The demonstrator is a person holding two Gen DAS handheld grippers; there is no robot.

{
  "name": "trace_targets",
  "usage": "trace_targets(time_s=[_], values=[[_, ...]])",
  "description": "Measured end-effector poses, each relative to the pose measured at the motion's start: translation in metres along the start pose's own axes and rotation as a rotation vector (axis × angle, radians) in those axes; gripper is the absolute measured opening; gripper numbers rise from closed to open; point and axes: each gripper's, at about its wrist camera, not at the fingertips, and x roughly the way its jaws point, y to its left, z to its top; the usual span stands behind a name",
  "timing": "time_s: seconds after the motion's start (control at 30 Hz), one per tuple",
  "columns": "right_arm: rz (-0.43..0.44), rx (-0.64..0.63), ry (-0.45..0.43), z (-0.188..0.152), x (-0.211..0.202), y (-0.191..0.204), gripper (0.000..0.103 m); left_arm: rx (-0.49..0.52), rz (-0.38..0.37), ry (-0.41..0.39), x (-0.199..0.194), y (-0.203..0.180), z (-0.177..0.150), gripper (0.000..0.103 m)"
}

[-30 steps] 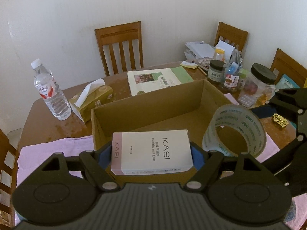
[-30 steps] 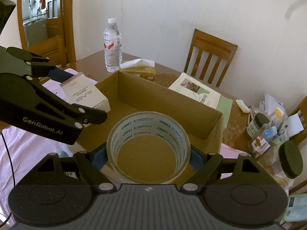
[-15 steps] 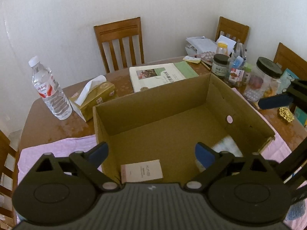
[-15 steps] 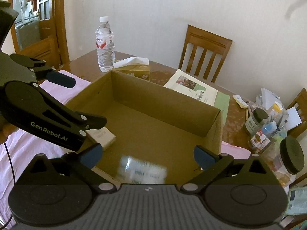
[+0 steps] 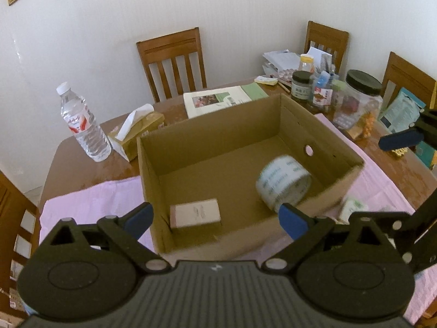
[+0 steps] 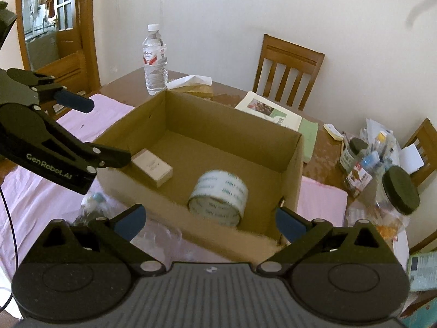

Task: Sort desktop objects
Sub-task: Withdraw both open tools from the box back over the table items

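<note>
Cardboard box (image 5: pixel 240 125) is standing open-topped; tape roll (image 5: pixel 282 188) and small white box (image 5: pixel 196 213) are occupying its near floor, far floor lying bare.

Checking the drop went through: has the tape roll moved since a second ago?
Yes. The tape roll has left the right gripper and now lies down inside the cardboard box, near its front wall.

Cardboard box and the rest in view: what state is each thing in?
Box: open-topped.
Tape roll: in box, on its edge, blurred.
Small white box: in box, lying flat.
Water bottle: upright, capped.
Tissue box: tissue sticking out.
Big jar: lidded.
Left gripper: opening, empty.
Right gripper: open, empty.
</note>
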Motion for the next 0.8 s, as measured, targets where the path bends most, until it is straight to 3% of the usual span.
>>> trace_targets(time_s=[0.53, 0.8], values=[[-0.005, 0.074, 0.084, -0.084, -0.031, -0.014, 0.103, -0.013, -0.045, 0.051, -0.028, -0.055, -0.064, 0.098], [-0.016, 0.126, 0.134, -0.118, -0.029, -0.021, 0.103, -0.018, -0.012, 0.096, -0.028, -0.075, -0.096, 0.098]])
